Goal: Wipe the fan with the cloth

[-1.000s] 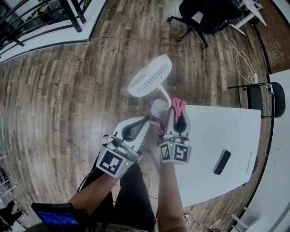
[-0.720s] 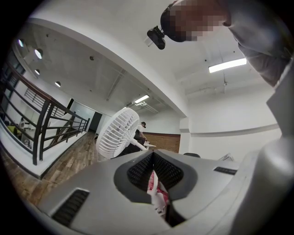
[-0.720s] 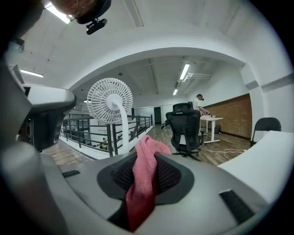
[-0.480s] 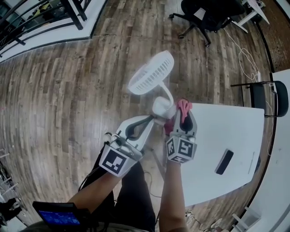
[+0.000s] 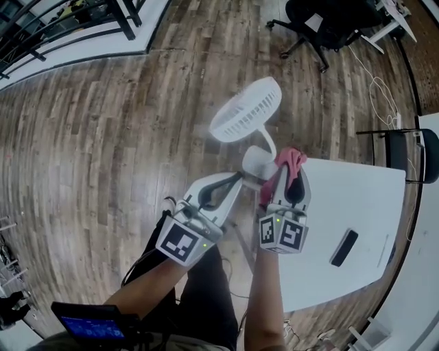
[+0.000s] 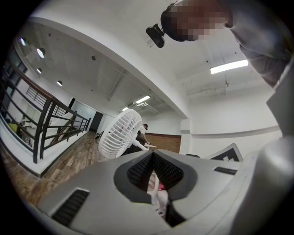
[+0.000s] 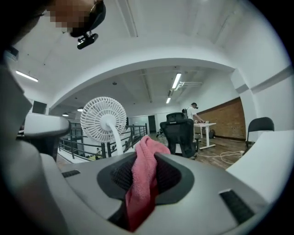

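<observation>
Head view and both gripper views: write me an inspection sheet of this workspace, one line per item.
Surface: white table, at the right of the head view.
Job's things: white fan, its head out over the floor, its base by the table's corner; pink cloth.
Clutter: one dark, flat, phone-like slab on the table.
Grippers: left gripper shut on the fan's lower part; right gripper shut on the cloth.
Cables: white cable on the floor beyond the table.
Surroundings: wooden floor, black office chair, dark railing.
</observation>
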### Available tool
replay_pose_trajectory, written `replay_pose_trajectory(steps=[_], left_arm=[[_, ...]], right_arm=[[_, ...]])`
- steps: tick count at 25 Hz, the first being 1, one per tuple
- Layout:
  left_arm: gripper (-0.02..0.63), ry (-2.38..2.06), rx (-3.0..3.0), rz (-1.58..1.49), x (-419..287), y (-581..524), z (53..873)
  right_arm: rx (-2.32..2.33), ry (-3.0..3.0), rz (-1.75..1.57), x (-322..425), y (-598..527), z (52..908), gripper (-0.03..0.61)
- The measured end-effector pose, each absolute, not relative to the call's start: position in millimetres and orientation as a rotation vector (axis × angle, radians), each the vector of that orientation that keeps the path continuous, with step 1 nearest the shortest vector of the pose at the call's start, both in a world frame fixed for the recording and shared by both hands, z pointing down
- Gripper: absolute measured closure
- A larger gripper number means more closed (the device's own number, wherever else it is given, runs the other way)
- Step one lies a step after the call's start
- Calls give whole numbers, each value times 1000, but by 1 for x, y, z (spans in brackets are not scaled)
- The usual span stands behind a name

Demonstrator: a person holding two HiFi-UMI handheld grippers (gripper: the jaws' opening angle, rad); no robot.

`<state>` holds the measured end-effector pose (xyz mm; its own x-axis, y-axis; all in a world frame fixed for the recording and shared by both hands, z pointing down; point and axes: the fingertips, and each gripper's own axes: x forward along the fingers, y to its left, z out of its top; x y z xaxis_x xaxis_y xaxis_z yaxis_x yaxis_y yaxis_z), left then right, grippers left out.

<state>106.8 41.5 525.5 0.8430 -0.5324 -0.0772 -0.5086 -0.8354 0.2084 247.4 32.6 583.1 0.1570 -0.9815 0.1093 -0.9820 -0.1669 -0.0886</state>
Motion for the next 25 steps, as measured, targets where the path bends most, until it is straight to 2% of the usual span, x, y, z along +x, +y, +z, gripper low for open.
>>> replay_pose_trajectory(steps=[8, 15, 25], left_arm=[[624, -830, 2833, -223, 98, 40, 523], [624, -842, 2822, -195, 92, 38, 532], [624, -830, 2825, -191, 94, 40, 534]], right_arm=[[2427, -2046, 401, 234, 23, 607, 479], [2295, -1981, 378, 235, 25, 633, 477], [2430, -1763, 492, 284, 53, 641, 477]])
